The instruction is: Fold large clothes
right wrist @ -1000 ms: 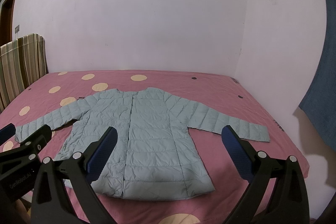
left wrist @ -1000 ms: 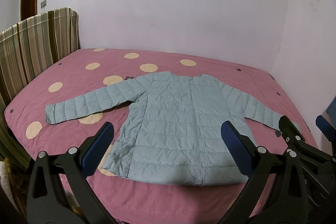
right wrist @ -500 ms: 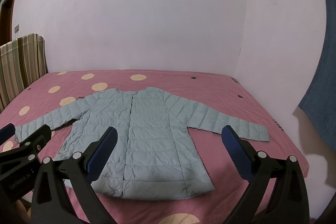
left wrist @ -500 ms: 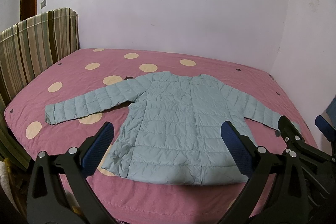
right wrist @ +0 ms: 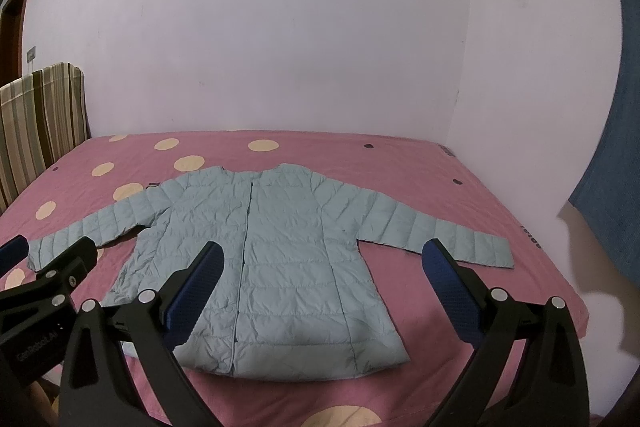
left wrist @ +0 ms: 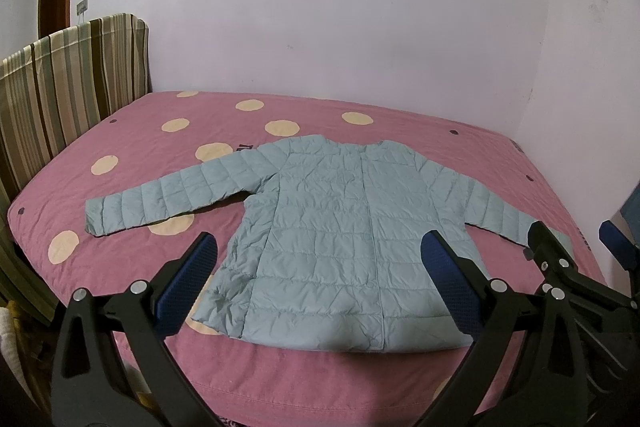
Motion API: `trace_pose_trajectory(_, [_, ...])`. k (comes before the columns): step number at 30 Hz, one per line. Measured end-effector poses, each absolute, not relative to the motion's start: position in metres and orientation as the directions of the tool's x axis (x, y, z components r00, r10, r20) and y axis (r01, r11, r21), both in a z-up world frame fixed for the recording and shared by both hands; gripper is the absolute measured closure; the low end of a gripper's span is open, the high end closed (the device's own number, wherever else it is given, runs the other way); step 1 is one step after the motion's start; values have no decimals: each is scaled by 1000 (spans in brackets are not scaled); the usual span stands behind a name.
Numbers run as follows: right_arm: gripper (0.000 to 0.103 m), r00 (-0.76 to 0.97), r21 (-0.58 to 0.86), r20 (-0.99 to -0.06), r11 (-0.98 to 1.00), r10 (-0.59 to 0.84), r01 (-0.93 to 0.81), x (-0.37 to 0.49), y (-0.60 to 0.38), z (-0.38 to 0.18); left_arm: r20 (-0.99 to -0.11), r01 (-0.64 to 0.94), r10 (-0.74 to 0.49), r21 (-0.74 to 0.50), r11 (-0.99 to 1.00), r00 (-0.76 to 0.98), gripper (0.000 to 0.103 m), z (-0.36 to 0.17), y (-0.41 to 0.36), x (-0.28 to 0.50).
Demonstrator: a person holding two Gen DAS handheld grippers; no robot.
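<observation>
Nothing has shifted since a second ago: both grippers hang where they were, above the near edge of the bed, and the jacket lies just as it did.

From the left wrist camera, the left gripper [left wrist: 316,281] has its two blue-padded fingers spread wide, with nothing between them. Beyond them the pale blue quilted puffer jacket [left wrist: 340,239] lies flat, front up, on the pink bedspread [left wrist: 132,139] with cream dots. Its collar points to the far wall and its hem lies near the front edge of the bed. One sleeve [left wrist: 168,197] stretches out to the left, its cuff resting beside a cream dot; the other runs off to the right, where its end is hidden behind the right gripper [left wrist: 570,247], which pokes in at the frame's edge. A striped headboard [left wrist: 68,87] stands at the left side of the bed, against the lilac wall [left wrist: 320,7].

From the right wrist camera, the right gripper [right wrist: 320,279] is likewise wide open and holds nothing. The jacket [right wrist: 288,251] sits in the middle of the bedspread [right wrist: 400,163], closed down the front, both sleeves spread outward. The right sleeve [right wrist: 440,227] reaches toward the bed's right edge. The left gripper [right wrist: 52,255] shows at lower left, over the left cuff. A blue cloth [right wrist: 612,147] hangs at the far right.
</observation>
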State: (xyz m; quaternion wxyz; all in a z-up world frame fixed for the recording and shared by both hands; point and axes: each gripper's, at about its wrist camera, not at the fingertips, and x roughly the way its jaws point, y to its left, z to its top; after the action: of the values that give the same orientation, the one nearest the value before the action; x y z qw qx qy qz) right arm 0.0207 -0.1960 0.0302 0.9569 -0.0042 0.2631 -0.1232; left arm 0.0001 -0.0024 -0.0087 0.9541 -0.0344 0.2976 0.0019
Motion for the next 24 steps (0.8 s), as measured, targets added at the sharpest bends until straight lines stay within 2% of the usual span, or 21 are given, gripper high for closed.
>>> trace_pose_trajectory(10, [5,826,-63,-515,972,-227,228,18,-196,15,-573,-19,-20,-63,998,819,2,-12,-3,0])
trace_pose_trajectory(16, [5,810,-37,-547,973,-211,229,29,-207,-3,-610,-45,-3,-64,997,792,2,-31,2,24])
trace_pose_trajectory(19, [4,806,3,-558,970,-199,242,41,-225,-13,-631,-92,45,-42,995,774,2,-48,13,45])
trace_pose_trajectory(24, [4,763,59,-608,946,-220,319,67,-273,-40,-718,-235,160,-4,972,677,2,-96,58,98])
